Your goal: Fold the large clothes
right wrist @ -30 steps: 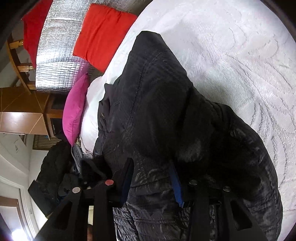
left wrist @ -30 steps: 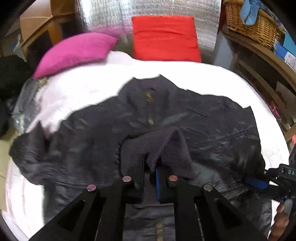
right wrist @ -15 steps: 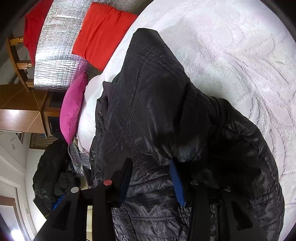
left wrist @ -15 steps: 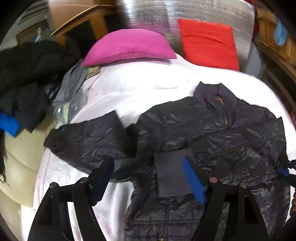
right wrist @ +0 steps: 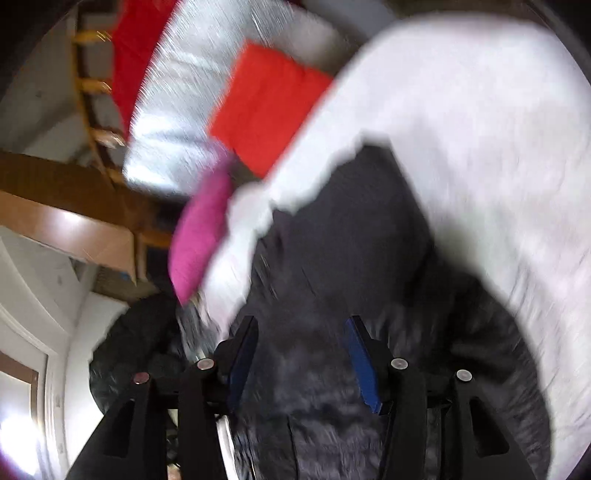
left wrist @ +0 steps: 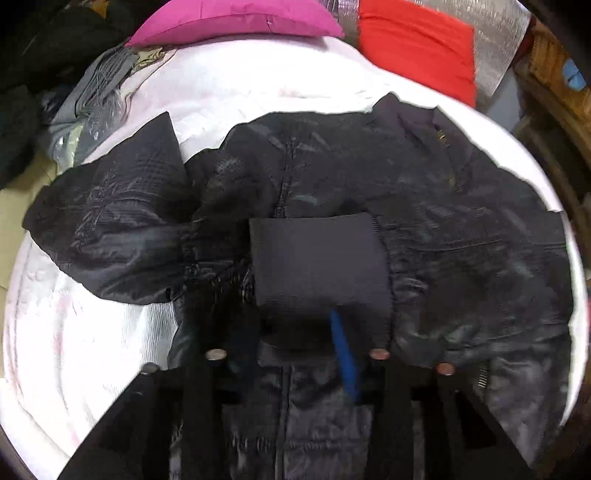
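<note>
We see the black jacket (left wrist: 461, 236) lying flat across the white bed (left wrist: 66, 332), collar toward the pillow-side edge. Its knit cuff (left wrist: 317, 266) rests on the jacket front. Our left hand-held gripper (left wrist: 291, 354) is spread above the jacket. Our right hand-held gripper (right wrist: 299, 354) is also spread, gripping nothing; that view is blurred.

A: What's on the bed (left wrist: 92, 350)?

B: A dark jacket (left wrist: 461, 229), spread flat, one sleeve folded so its cuff (left wrist: 317, 266) lies across the front.

A: And the left claw (left wrist: 291, 354)?

B: Parted, just below that cuff. A pink pillow (left wrist: 236, 16) sits beyond.
</note>
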Available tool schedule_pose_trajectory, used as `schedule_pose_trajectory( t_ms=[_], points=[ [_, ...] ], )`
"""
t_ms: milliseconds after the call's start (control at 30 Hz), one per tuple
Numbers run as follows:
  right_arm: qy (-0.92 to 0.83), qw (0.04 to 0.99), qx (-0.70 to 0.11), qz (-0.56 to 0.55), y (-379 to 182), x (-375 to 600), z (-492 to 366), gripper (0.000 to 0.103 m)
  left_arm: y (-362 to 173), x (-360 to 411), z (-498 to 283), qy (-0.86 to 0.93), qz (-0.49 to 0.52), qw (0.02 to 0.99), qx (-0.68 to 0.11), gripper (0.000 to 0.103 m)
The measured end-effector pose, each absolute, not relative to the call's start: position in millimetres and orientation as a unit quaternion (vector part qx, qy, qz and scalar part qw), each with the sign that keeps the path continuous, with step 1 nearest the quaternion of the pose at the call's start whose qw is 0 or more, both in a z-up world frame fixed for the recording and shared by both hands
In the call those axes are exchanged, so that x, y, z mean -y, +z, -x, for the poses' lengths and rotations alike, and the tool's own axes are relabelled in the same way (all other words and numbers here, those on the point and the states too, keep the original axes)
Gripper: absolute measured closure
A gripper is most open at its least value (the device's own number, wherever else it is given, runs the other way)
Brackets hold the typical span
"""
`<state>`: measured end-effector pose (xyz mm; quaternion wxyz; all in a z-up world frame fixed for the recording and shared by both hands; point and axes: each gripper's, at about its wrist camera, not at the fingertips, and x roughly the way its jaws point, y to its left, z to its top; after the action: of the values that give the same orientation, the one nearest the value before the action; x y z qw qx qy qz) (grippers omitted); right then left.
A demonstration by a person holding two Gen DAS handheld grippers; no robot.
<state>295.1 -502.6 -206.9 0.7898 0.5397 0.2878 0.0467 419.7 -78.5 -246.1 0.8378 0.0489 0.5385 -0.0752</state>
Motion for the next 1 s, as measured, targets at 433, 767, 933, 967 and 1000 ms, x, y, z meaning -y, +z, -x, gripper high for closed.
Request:
schedule_pose_trajectory(
  t_ms=[433,767,933,967,1000],
  points=[
    [-0.028,0.756,-0.341,-0.558,-243.2,519.8,-309.8,0.034,-261.6,89.4,-442.0,-0.068,-0.056,0.841,-0.534,0.077],
    [-0.001,0.808,-0.330,-0.488,-219.5,488.0,-324.9,0.032,-217.9,110.5,-450.1,-0.015,-0.135,0.893,-0.428,0.096],
    [0.011,0.800,-0.398,-0.449,-234.7,458.2,-346.1,0.032,-236.6,103.3,-464.0,0.001,-0.159,0.872,-0.463,0.094],
    [0.012,0.799,-0.404,-0.445,-237.4,454.5,-347.4,0.032,-247.6,104.4,-465.9,0.004,-0.164,0.860,-0.483,0.093],
    [0.013,0.799,-0.409,-0.441,-238.4,450.8,-349.4,0.032,-252.7,104.0,-464.5,0.002,-0.164,0.856,-0.491,0.093]
  ],
)
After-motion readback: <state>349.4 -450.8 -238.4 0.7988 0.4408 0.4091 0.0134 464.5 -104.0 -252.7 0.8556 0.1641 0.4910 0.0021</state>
